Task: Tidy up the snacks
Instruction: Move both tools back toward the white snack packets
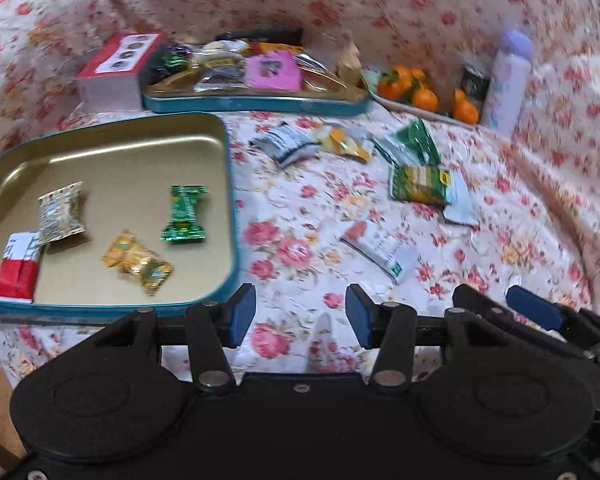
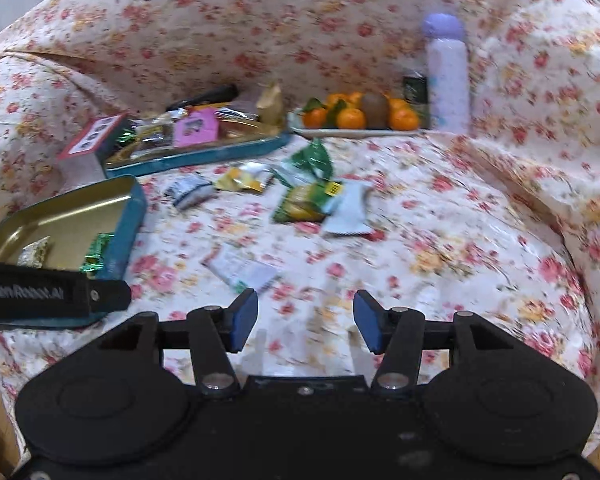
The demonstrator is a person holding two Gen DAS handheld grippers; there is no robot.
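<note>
1. Snacks lie in two groups: four wrapped pieces inside the open teal tin (image 1: 227,184) with its gold floor, and a loose scatter on the floral cloth (image 1: 300,248) to its right.
2. In the tin, the green candy (image 1: 184,214) stands with its long axis running away from the camera, twisted ends near and far; the gold candy (image 1: 138,261) lies diagonally; the silver packet (image 1: 60,213) and the red-and-white packet (image 1: 18,266) sit at the left, touching.
3. On the cloth, the white-and-red sachet (image 1: 380,251) lies slanted, nearest the grippers; the green-yellow packet (image 1: 420,184) overlaps a pale blue wrapper (image 1: 460,204); farther back lie a blue-white packet (image 1: 288,144) and a yellow wrapper (image 1: 346,143).
4. Left hand-held gripper (image 1: 300,316) hovers over the cloth just right of the tin, jaws parted, nothing between them.
5. Right hand-held gripper (image 2: 306,320) is likewise parted and empty, just short of the sachet.
6. Behind stand a second tin (image 1: 256,102) heaped with snacks, a red box (image 1: 112,80), a plate of oranges (image 1: 424,98) and a lilac bottle (image 1: 506,80).
</note>
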